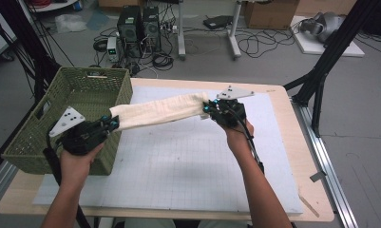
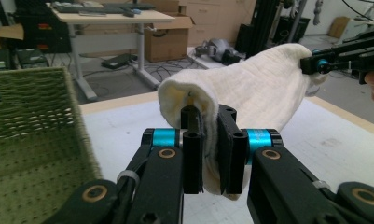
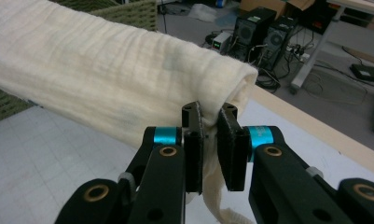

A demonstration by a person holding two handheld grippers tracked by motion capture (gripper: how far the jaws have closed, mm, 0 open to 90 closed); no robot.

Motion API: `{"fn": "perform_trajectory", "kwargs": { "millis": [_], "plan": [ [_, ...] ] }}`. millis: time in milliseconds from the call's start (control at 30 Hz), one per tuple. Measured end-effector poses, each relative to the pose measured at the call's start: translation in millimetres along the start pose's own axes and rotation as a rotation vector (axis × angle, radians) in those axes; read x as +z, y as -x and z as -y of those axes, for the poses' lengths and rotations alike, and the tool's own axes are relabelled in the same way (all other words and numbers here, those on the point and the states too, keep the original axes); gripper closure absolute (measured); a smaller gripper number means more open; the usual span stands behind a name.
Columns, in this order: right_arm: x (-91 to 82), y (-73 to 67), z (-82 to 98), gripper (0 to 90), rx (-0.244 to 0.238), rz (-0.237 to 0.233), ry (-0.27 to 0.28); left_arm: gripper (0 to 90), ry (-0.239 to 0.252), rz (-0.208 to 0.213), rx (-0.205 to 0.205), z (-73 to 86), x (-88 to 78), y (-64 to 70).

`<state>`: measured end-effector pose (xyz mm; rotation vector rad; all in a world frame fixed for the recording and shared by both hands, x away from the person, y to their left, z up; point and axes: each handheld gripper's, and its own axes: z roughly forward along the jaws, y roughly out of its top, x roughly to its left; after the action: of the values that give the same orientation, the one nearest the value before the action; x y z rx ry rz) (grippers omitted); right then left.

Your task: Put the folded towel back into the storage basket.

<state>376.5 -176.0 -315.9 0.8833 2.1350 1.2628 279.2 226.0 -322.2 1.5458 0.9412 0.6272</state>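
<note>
**Cream towel roll carried between two grippers, wicker basket alongside**

Cream cloth is off the mat: a rolled towel (image 1: 157, 111) hangs in the air mid-frame in the high view, stretched like a bridge from left of centre up toward the right. The left gripper (image 1: 113, 122) is clenched on its near end, and the left gripper view shows the fabric pinched tight between the jaws. The right gripper (image 1: 208, 108) bites the far end the same way, a loose tail of cloth dangling below its jaws in the right gripper view.

My read is that the roll is headed for the green wicker basket (image 1: 33, 137) at the left of the frame. To do it well, keep both ends level and the span taut so it doesn't unroll, and lift clear of the rim before lowering.

Watch that near basket wall right by the left hand (image 1: 76, 164). The white grid mat (image 1: 188, 171) lies beneath; computer towers (image 1: 139, 24) and cables sit on the floor beyond.
</note>
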Motion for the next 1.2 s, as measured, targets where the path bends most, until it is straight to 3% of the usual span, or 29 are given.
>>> {"fn": "perform_trajectory", "kwargs": {
  "millis": [500,867,1200],
  "plan": [
    [53.9,-36.6,-47.6,81.9,-0.074,-0.088,0.031,81.6,0.048,-0.126,-0.052,2.0,-48.8,-38.7],
    [94.0,-61.5,-78.7,81.9,-0.097,-0.149,0.043,81.7,0.073,-0.214,-0.078,4.7,-79.1,-62.7],
    [128.7,-86.2,-106.2,81.9,-0.129,-0.187,0.053,81.6,0.097,-0.271,-0.128,13.4,-103.1,-85.2]
  ]
}}
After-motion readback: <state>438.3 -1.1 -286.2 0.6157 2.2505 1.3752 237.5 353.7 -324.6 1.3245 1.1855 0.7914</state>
